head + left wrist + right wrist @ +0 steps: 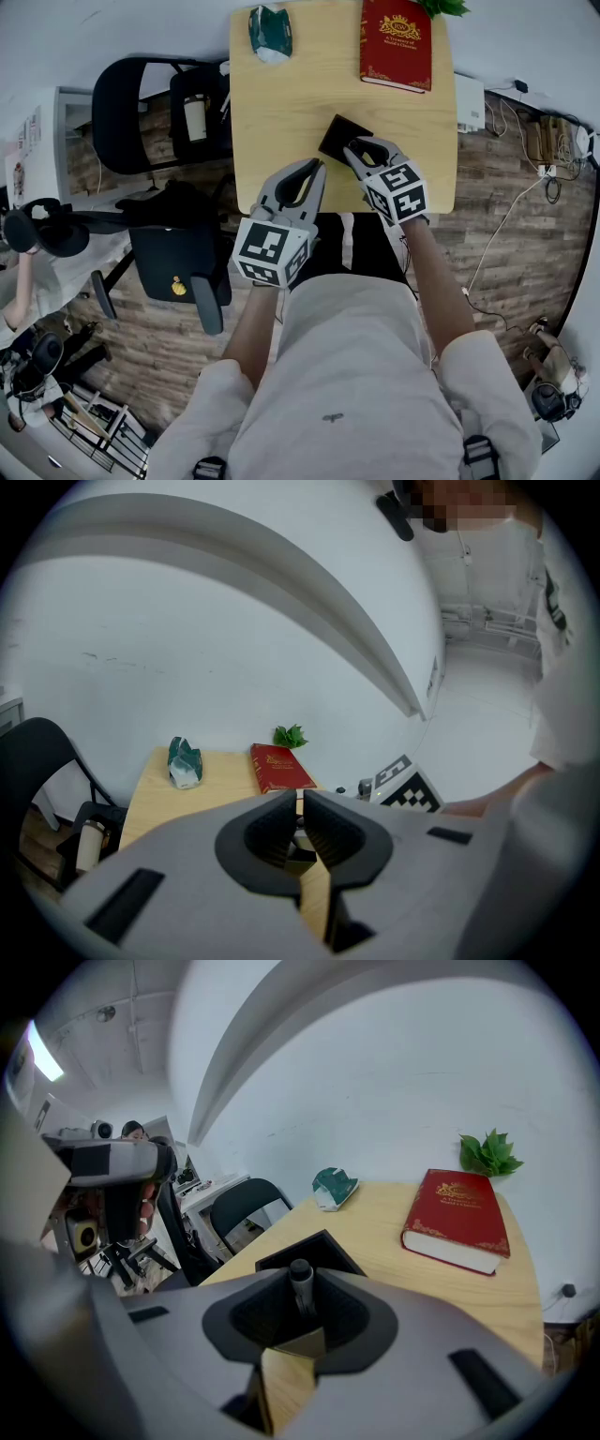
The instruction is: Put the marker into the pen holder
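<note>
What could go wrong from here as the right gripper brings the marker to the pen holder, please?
1. The right gripper pinches the marker upright. If it comes down off-centre, the marker could catch the rim of the pen holder and twist in the jaws.
2. The pen holder stands toward the near edge of the table, and the left gripper is shut and not steadying it, so a nudge might shift or tip it.

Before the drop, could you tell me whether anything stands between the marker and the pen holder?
Nothing visible does. The right claw holds the marker just before the open pen holder; the red book lies farther back.
</note>
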### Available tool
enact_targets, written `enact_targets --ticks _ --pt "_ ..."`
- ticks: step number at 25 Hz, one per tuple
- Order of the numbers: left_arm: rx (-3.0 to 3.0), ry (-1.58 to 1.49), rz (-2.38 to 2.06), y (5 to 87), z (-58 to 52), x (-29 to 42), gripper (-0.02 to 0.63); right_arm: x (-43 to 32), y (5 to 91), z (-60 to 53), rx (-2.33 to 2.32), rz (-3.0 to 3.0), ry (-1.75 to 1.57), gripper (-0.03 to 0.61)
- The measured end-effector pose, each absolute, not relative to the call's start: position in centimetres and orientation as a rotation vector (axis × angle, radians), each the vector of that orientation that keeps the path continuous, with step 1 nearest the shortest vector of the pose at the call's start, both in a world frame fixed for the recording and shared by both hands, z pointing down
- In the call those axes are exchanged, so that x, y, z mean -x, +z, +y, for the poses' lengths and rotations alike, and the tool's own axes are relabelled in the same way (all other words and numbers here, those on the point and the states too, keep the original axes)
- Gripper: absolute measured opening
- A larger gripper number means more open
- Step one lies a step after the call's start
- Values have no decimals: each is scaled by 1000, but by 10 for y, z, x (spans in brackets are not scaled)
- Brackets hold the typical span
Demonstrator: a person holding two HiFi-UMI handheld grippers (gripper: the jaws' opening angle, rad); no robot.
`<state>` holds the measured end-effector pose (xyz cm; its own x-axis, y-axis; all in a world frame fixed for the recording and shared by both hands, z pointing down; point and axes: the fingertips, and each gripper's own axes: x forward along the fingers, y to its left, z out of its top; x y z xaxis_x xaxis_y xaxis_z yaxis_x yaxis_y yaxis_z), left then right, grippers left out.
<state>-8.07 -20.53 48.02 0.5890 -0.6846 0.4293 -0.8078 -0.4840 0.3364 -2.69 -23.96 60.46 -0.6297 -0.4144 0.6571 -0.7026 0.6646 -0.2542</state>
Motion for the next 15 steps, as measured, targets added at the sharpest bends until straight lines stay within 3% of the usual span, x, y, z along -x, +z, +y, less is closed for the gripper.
enact_targets --ticks 15 --pt "-2314 318 -1188 479 -205 82 23 28 605 -240 -864 -2319 672 89"
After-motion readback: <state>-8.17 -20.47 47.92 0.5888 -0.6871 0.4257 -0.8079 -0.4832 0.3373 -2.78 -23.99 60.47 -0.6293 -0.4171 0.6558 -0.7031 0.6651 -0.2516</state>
